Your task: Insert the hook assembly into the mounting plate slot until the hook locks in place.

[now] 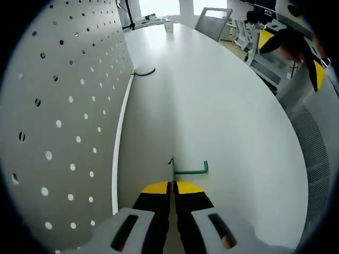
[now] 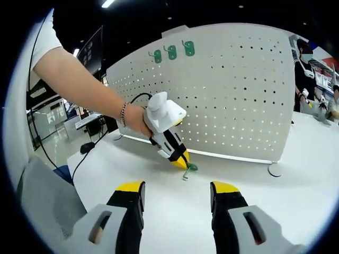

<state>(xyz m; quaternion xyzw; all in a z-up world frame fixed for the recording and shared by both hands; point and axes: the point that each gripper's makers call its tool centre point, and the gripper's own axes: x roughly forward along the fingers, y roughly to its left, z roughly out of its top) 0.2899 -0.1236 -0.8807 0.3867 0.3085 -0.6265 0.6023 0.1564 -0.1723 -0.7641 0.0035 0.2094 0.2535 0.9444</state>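
Left gripper (image 1: 173, 186): jaws closed together at the green hook (image 1: 189, 170), tips angled down to the white table (image 1: 222, 106).
Hook: lying on the table near the pegboard (image 2: 228, 90).
Right gripper (image 2: 176, 189): jaws wide apart, holding nothing, above the table.

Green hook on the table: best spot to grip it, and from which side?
Grip the green hook at its straight back end, coming down from above. It lies flat on the white table, so only the top is open. The left gripper is already shut on that end, which leaves the long bar and bent tip free to point at the pegboard.
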